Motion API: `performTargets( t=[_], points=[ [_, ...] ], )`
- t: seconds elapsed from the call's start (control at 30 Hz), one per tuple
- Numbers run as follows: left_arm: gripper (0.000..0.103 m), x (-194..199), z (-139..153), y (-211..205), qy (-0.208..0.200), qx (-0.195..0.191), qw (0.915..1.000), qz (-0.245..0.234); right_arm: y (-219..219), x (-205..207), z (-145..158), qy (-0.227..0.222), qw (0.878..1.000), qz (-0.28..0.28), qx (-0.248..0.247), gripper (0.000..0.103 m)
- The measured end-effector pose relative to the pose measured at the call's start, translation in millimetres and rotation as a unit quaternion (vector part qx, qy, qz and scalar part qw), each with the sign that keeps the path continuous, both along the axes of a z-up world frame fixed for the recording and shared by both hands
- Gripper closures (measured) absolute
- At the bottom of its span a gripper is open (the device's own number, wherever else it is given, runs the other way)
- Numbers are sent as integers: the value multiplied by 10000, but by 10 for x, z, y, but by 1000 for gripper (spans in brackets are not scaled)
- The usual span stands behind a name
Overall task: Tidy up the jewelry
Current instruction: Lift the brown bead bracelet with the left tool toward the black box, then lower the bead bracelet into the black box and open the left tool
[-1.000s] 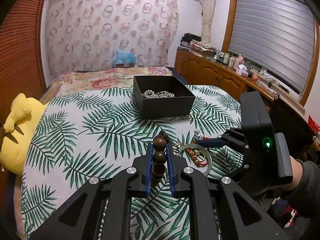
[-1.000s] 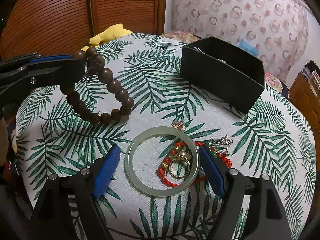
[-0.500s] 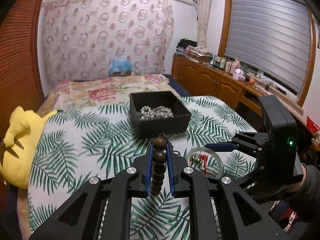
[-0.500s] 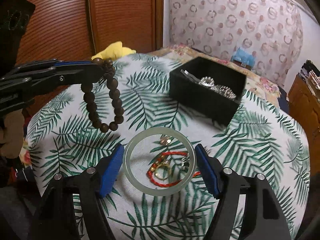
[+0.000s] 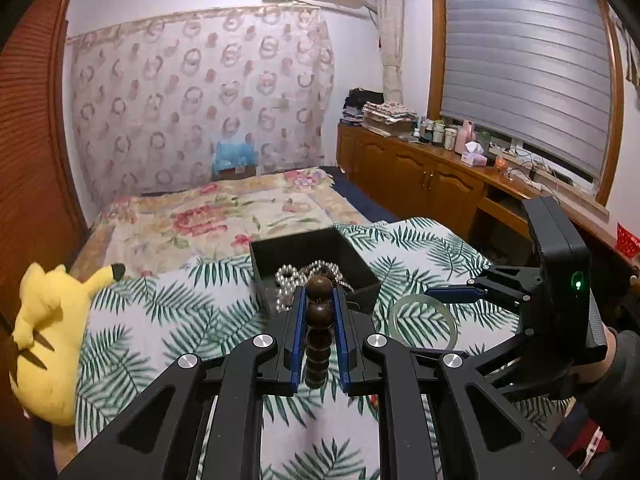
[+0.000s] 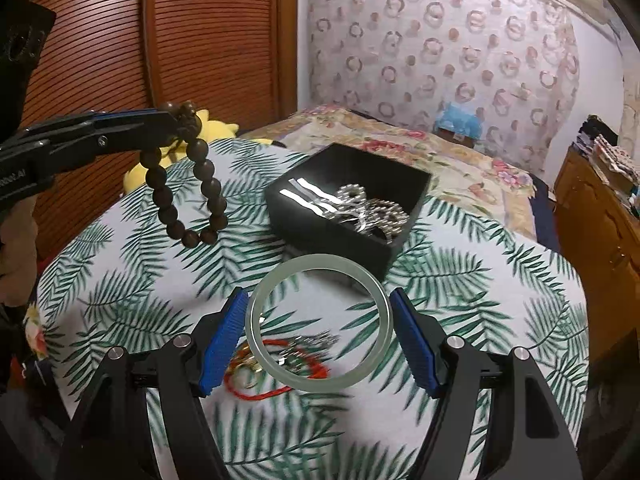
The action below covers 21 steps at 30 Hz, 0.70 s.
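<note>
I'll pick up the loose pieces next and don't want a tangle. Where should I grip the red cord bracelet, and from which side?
Take the red cord bracelet by its bare near loop, coming straight down from above. It lies flat on the leaf-print cloth, and its far part is bunched with gold rings and blurred small pieces.

Only partial white lettering is visible, on the black left gripper body at the far left edge of the right wrist view; it is cut off and too blurred to read for certain. No other text, labels, brands or numbers are readable on the black box, the jewelry or the furniture.
</note>
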<state>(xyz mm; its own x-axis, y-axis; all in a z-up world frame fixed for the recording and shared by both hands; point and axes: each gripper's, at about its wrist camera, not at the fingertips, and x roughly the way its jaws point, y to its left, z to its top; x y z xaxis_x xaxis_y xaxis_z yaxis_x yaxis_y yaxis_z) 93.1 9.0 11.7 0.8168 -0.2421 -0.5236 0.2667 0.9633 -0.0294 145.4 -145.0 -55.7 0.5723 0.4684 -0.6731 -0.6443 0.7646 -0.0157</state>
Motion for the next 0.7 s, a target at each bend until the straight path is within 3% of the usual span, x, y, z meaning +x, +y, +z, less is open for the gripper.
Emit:
performTargets(
  t=[0.3, 0.7],
  points=[
    [91, 392, 134, -115, -58, 132, 9999, 10, -120, 282, 101, -70, 9996, -250, 103, 28],
    [91, 763, 64, -281, -30, 183, 9997, 159, -200, 443, 208, -111, 9993, -350, 102, 28]
  ],
)
